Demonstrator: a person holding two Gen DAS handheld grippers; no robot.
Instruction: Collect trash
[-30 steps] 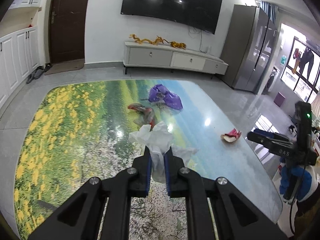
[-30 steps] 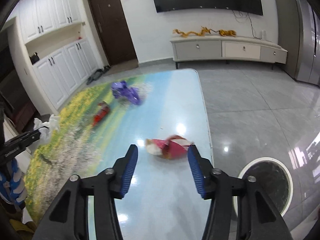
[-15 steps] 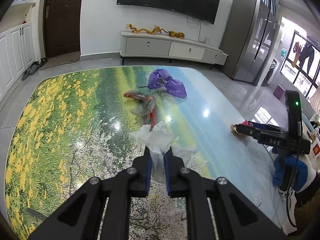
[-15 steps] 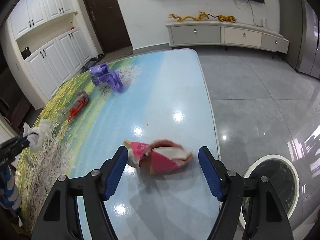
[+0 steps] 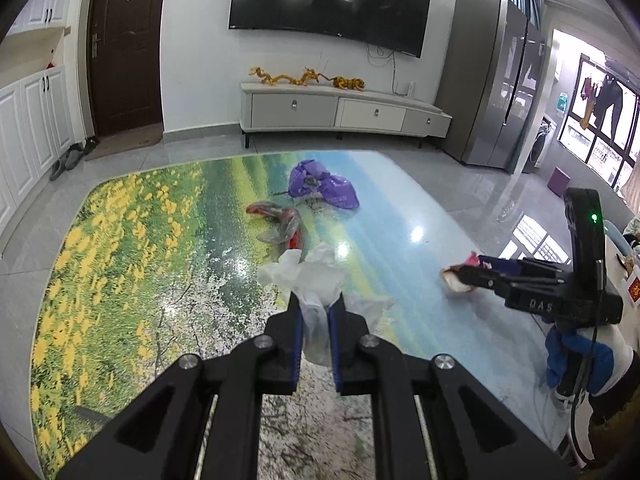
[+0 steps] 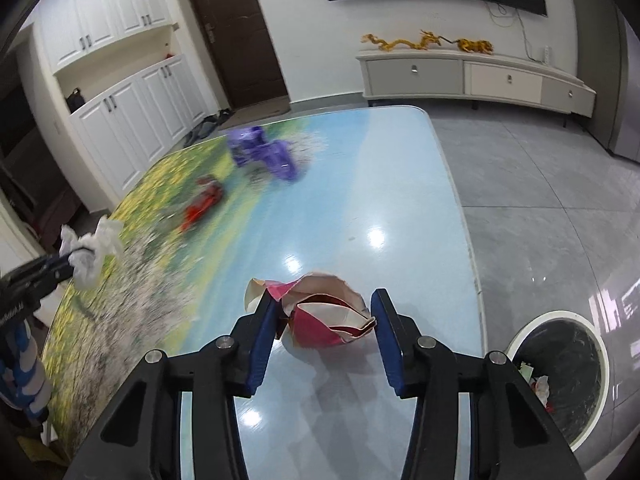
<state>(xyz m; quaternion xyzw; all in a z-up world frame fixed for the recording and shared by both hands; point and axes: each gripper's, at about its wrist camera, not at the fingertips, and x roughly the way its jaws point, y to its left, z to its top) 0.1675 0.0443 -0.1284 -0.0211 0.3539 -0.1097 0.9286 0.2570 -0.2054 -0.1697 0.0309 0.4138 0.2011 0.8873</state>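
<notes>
The left gripper [image 5: 315, 322] is clamped on a crumpled white tissue [image 5: 308, 276], which bunches up out of its blue pads and hangs above the near part of the table [image 5: 120, 264]. The right gripper [image 6: 324, 320] has just been closing its jaws around a crumpled red and cream wrapper [image 6: 320, 312]; the wrapper sits between the pads, the left pad touching its crumpled edge and the right pad at or just off its far tip, so a firm grip cannot be told. That wrapper rests on the pale blue right side of the table, near its right edge.

Farther out, a red and clear plastic wrapper [image 5: 280, 220] lies near the middle of the printed tabletop, and a purple plastic bag [image 5: 324, 186] lies just beyond it toward the far end. On the floor to the right of the table, near the right gripper, stands a white-rimmed bin [image 6: 560, 376] with a dark liner and some scraps inside. Against the far wall are a low white cabinet [image 5: 344, 110] and a dark television [image 5: 328, 4] above it.
</notes>
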